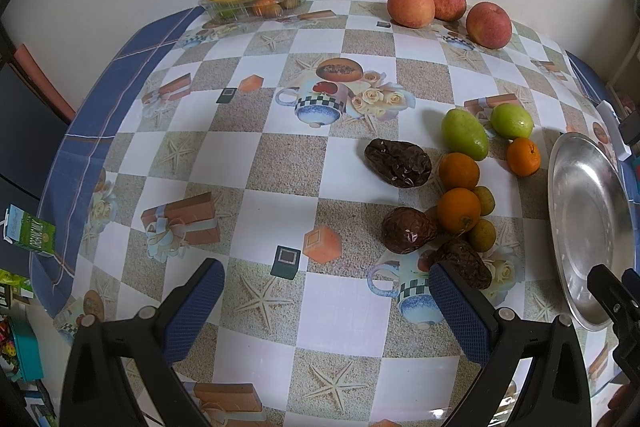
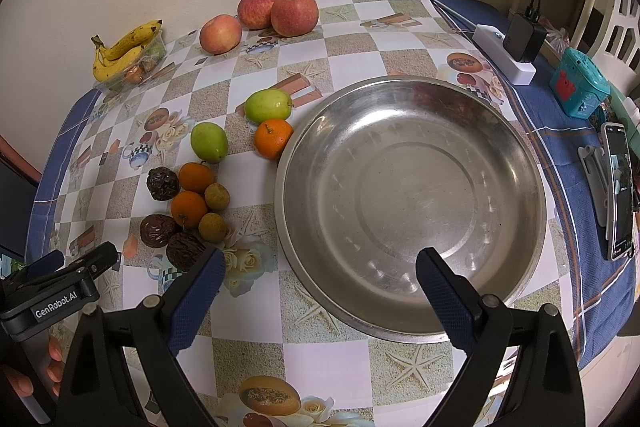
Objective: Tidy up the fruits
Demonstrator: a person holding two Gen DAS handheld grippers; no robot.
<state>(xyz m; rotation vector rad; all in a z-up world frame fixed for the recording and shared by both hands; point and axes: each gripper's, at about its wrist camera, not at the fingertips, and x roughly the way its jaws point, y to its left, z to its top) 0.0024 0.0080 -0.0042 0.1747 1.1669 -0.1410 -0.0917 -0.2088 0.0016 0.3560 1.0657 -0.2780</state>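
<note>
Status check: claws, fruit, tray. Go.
Both claws, left claw and right claw, open, empty. Steel tray bare; loose fruit cluster on table left of it. Nothing in the way.

A white power strip (image 2: 502, 55) with a black plug-in adapter (image 2: 525, 37) lies on the blue-edged checkered tablecloth (image 2: 568, 163). A teal plastic toy box (image 2: 578, 87) sits nearby. A smartphone (image 2: 619, 191) lies further along that edge.

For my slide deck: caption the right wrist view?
Open right gripper hovers over an empty steel plate; fruit is scattered to its left.
</note>
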